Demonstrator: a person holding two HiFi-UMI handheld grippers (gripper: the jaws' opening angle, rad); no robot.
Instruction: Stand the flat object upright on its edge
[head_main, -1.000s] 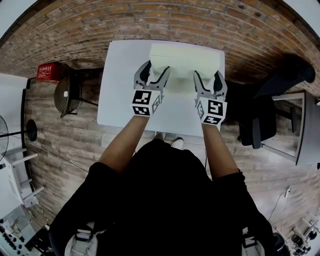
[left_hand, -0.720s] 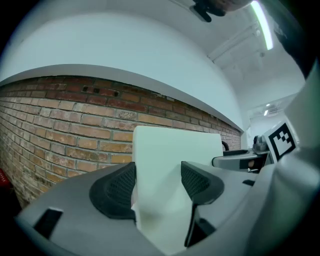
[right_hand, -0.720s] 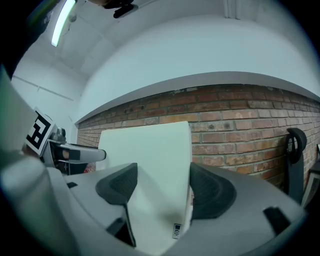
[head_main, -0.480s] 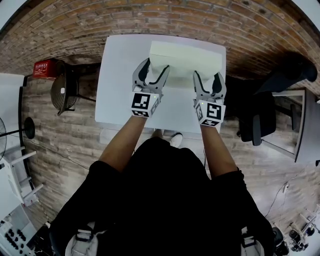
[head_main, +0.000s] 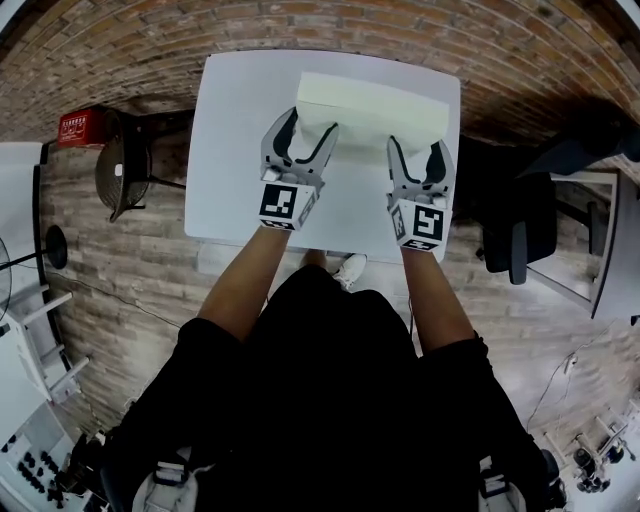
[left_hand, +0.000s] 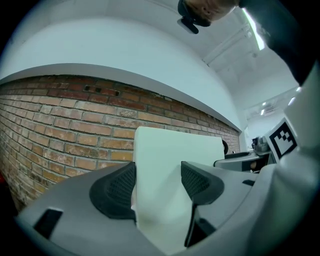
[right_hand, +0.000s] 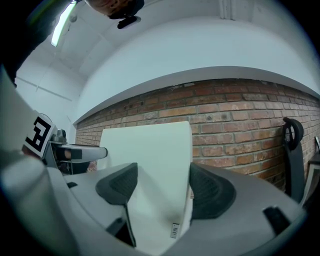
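Hardly anything has shifted: the left gripper (head_main: 310, 125) and right gripper (head_main: 415, 148), perhaps a touch lower, stay wide open, an end of the pale slab (head_main: 370, 100) between each one's jaws, and the slab looks upright at the worktop's (head_main: 240, 150) far side, so only steadying seems left.
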